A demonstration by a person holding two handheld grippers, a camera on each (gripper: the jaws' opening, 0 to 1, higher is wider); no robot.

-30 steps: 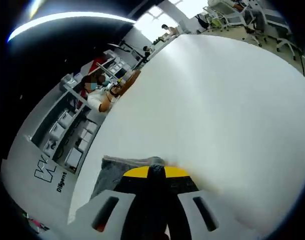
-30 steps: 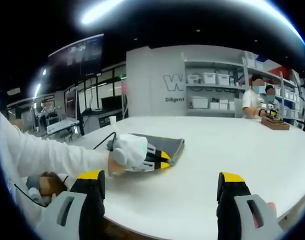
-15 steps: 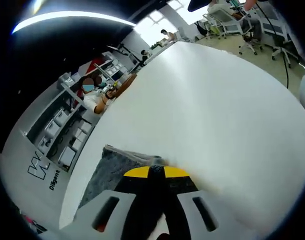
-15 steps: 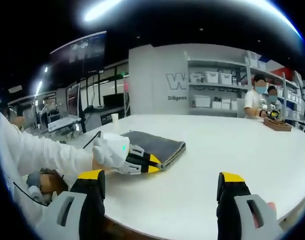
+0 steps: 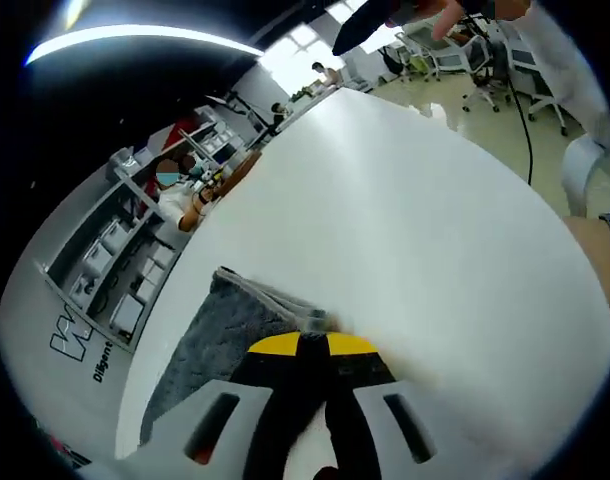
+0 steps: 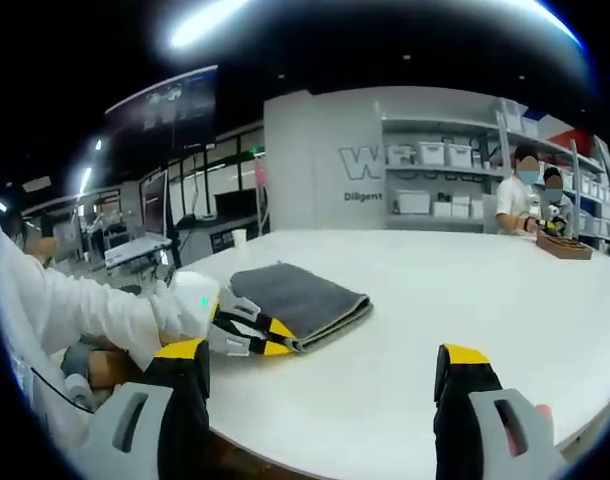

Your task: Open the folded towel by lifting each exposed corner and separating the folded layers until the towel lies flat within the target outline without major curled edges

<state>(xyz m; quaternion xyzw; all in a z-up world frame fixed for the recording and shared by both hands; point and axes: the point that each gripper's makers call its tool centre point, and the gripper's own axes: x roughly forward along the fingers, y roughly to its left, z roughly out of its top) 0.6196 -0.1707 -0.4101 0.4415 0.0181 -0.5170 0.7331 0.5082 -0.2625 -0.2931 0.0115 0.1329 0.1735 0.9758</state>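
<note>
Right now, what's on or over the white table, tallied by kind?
Towels: 1, the folded grey towel
Grippers: 2, the left gripper at the towel's near edge and the right gripper with its jaws wide apart
Wooden trays: 1, the wooden tray at the far end
Total: 4

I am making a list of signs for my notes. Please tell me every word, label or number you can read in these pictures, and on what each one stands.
"Diligent": small dark word on the white wall panel, also readable in the left gripper view.
"W…": large outlined letters above it on the same white wall panel; only the W is clear, the rest is cut off by the grey shelf rack.
White storage boxes on the grey shelf rack: any labels too small to read.
</note>
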